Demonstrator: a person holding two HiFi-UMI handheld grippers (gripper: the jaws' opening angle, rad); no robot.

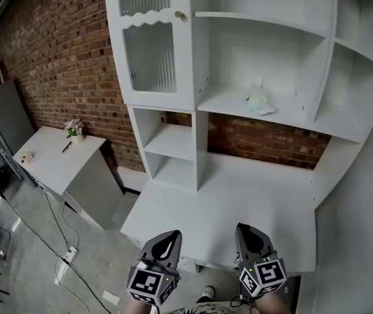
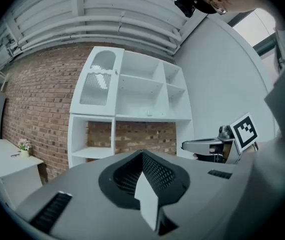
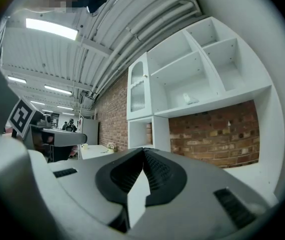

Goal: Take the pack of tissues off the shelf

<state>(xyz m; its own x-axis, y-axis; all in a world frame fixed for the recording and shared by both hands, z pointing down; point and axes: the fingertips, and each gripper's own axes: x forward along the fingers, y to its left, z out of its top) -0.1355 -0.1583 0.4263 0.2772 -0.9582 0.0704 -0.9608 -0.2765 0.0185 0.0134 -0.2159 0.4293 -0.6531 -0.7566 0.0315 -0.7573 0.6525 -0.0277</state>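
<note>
The pack of tissues (image 1: 260,101) is a small pale bundle lying on the middle shelf of a white shelf unit (image 1: 291,25) against a brick wall. It also shows as a tiny white shape in the right gripper view (image 3: 190,99) and the left gripper view (image 2: 147,113). My left gripper (image 1: 171,236) and right gripper (image 1: 243,229) are low in the head view, side by side at the near edge of the white desk top (image 1: 239,195), well short of the shelf. Both point level towards the unit. Each has its jaws together, left (image 2: 142,153) and right (image 3: 143,149), with nothing between them.
A ribbed-glass cabinet door (image 1: 148,54) closes the unit's upper left compartment. Open cubbies (image 1: 170,142) lie below it. A low white side table (image 1: 55,159) with a small flower pot (image 1: 75,129) stands at the left. Cables and a power strip (image 1: 70,254) lie on the floor.
</note>
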